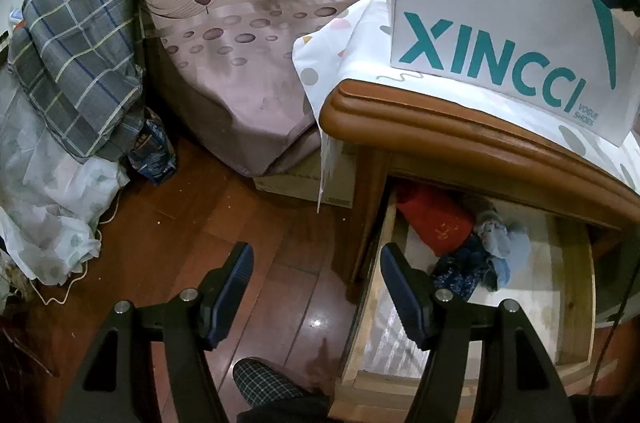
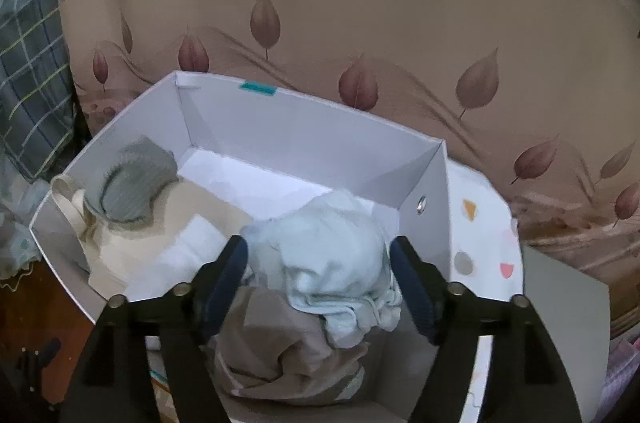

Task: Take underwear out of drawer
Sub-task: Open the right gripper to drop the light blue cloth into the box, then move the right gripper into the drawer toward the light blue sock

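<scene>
The left hand-held gripper point(image 1: 316, 287) hangs with jaws wide and nothing between them, over the floor point(image 1: 224, 223) beside the open drawer point(image 1: 576, 283). Underwear point(image 1: 480, 243) (red, dark blue and light blue pieces) lies bunched at the drawer's far end. The right hand-held gripper point(image 2: 319, 287) stands wide over a white box point(image 2: 304, 131), its pads either side of a pale blue piece point(image 2: 332, 263) lying on other clothes, not pressing it. A grey piece point(image 2: 132, 179) lies at the box's left

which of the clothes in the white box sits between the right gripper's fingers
The pale blue garment, bunched on the brown one; the grey piece lies far left.
</scene>
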Tool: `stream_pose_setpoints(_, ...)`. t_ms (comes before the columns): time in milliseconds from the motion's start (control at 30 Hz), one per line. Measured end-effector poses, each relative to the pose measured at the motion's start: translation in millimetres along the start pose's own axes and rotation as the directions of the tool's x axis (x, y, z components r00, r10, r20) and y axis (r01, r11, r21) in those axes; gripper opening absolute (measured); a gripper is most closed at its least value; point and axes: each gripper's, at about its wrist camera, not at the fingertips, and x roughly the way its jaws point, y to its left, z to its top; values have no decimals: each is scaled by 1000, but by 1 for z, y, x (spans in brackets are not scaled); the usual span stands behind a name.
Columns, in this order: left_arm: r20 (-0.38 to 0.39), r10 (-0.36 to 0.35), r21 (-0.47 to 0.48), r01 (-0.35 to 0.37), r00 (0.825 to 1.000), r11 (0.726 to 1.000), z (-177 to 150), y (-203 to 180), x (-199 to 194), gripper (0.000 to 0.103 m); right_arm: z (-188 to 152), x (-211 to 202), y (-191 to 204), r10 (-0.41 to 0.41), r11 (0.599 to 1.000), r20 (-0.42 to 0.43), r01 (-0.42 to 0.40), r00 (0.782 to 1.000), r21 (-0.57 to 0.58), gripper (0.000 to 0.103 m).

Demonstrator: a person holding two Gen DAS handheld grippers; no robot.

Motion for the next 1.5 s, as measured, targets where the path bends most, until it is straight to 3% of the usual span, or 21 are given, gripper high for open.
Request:
stream_pose_setpoints(267,-1,4,-59,-4,1000,998,0,11,1,68,-9,-62,10,33,997,127,-24,991,-73,78)
stream_pose_setpoints(433,-12,15,-167,-17,1000,986,2,33,1,68,-66,-104,32,88,969,167,-46,982,-241,78)
stream_pose_setpoints(567,-23,26,-220,-30,999,975,2,46,2,68,-124,-106,52,147,917,120,-90,982,-388,78)
stream_pose_setpoints(733,-35,24,-238,-32,999,971,2,50,3,68,-192,-72,75,235,834,-34,-220,971,-506,74)
stream_pose_setpoints(867,-41,31,-230,-40,999,972,4,49,4,68,-222,-21,81,246,813,-137,-281,960,-510,69)
stream_pose_setpoints(1000,-48,32,-228,-42,998,973,5,49,6,68,-240,23,82,231,791,-186,-295,955,-536,69)
stream_pose_setpoints(1033,-49,29,-232,-40,998,972,5,50,6,68,-244,33,82,223,785,-194,-294,955,-545,68)
stream_pose_setpoints(1067,-50,27,-235,-38,998,971,5,51,6,68,-250,36,84,222,773,-183,-288,958,-565,61)
stream_pose_setpoints(1267,-71,13,-255,-31,997,966,5,56,10,68,-286,64,103,179,645,-190,-261,965,-718,62)
stream_pose_setpoints(1500,-93,18,-211,-37,996,977,4,48,13,68,-295,95,103,173,632,-146,-224,974,-742,66)
